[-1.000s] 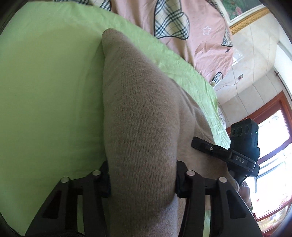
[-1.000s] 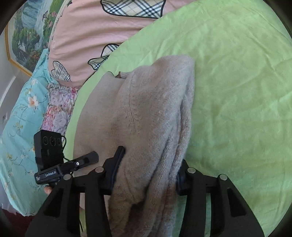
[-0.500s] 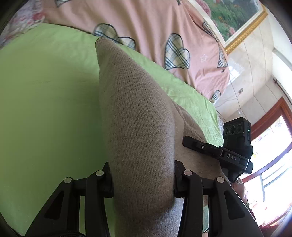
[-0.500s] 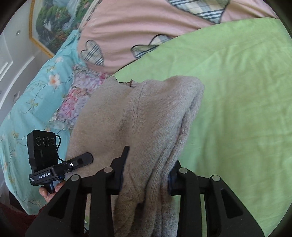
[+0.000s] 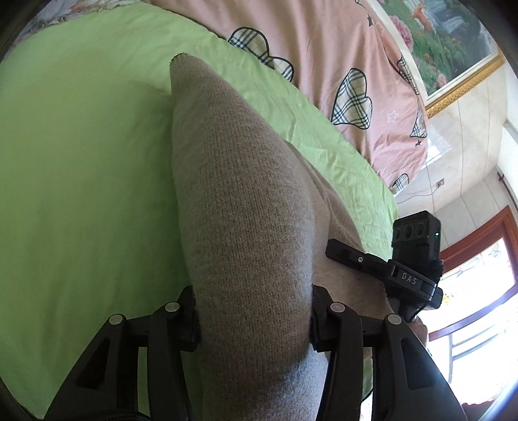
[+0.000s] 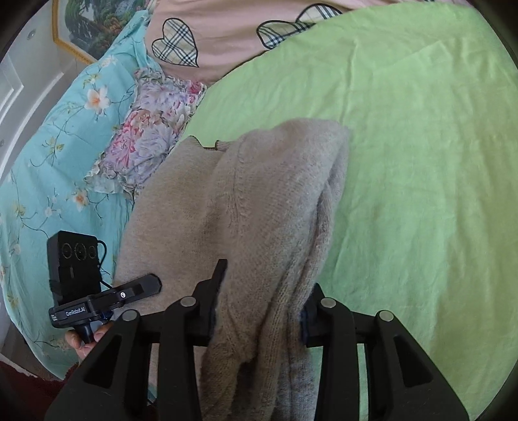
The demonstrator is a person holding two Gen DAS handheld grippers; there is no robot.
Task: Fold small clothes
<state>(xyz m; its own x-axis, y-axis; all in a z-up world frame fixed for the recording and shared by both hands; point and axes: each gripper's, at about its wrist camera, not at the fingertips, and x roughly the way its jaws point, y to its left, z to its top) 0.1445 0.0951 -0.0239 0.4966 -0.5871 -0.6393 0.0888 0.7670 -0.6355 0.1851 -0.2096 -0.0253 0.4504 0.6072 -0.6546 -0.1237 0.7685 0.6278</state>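
Left gripper (image 5: 254, 319): pinches sweater (image 5: 239, 207); jaws just eased wider.
Right gripper (image 6: 257, 315): same, other end.
Sweater: lifted, carried across bed (image 6: 421, 145) toward pillows.
Meaning: fold under way.

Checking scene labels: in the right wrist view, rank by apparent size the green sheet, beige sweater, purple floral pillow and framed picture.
1. green sheet
2. beige sweater, though nearness to the camera enlarges it
3. purple floral pillow
4. framed picture, cut off at the edge, so unsure

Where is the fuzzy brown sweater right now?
The beige knit sweater lies bunched on the green bedsheet, pinched by the left gripper and right gripper, near the floral pillows.
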